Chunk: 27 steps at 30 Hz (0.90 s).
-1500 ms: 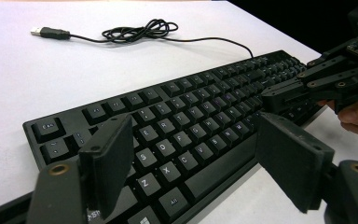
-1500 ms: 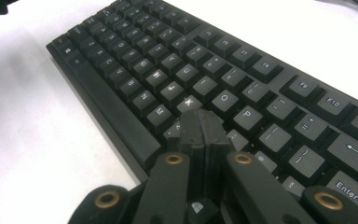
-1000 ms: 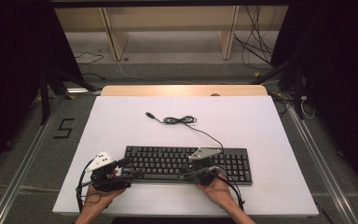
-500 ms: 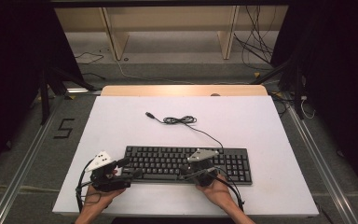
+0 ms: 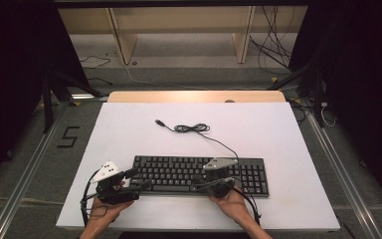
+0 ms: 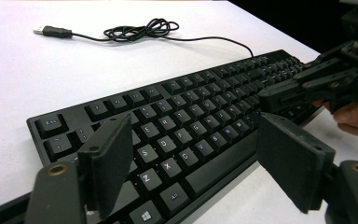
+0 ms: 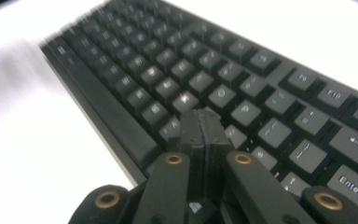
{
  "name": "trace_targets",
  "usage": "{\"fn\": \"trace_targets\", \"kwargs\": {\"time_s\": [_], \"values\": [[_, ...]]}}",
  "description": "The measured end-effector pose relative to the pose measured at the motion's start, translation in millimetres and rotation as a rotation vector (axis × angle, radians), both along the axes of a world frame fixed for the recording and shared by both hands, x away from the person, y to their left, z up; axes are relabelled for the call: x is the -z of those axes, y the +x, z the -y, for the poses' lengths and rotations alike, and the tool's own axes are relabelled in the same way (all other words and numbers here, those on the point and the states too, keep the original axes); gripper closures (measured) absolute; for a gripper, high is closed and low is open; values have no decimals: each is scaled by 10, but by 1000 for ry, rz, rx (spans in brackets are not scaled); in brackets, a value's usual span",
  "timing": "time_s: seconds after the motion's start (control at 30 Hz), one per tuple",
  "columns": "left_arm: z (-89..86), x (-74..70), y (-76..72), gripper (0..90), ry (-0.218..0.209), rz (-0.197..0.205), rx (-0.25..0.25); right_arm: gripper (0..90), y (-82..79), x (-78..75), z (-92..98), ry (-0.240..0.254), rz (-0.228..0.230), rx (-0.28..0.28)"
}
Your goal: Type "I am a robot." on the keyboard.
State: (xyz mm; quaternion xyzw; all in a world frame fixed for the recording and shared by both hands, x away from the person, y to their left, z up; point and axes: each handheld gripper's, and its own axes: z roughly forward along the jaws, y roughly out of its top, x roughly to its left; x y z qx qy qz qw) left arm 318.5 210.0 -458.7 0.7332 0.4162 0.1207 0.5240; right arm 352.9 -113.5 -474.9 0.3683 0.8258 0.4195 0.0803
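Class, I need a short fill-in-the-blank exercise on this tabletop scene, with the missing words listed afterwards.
1. The black computer keyboard lies on a ____ table.
2. The left gripper has its jaws ____.
3. The right gripper has its jaws ____.
4. The keyboard's thin black cable ends in a ____ plug.

Missing words: white; open; shut; USB

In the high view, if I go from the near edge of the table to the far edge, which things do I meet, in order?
Person's hands → left gripper and right gripper → keyboard → coiled cable with USB plug → wooden far edge.
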Motion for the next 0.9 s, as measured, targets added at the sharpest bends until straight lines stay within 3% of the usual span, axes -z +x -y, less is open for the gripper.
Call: {"fn": "trace_targets", "kwargs": {"time_s": [0.03,0.17,0.43,0.57,0.6,0.77,0.9], "values": [[0,0,0,268,0,0,0,863,-6,-35,25,28,6,0],[-2,-2,-1,268,0,1,-1,830,-27,-85,61,51,18,7],[-1,-5,-5,268,-3,1,-3,638,-117,-241,262,130,62,4],[-3,-6,-4,268,-3,0,-3,596,-145,-271,323,150,67,7],[-4,-6,-4,268,-3,1,-3,534,-153,-289,349,158,68,15],[-10,-9,-4,268,-3,2,-4,454,-205,-323,430,175,74,24],[-6,-11,-6,267,-5,1,-2,432,-256,-340,503,188,79,36]]}}
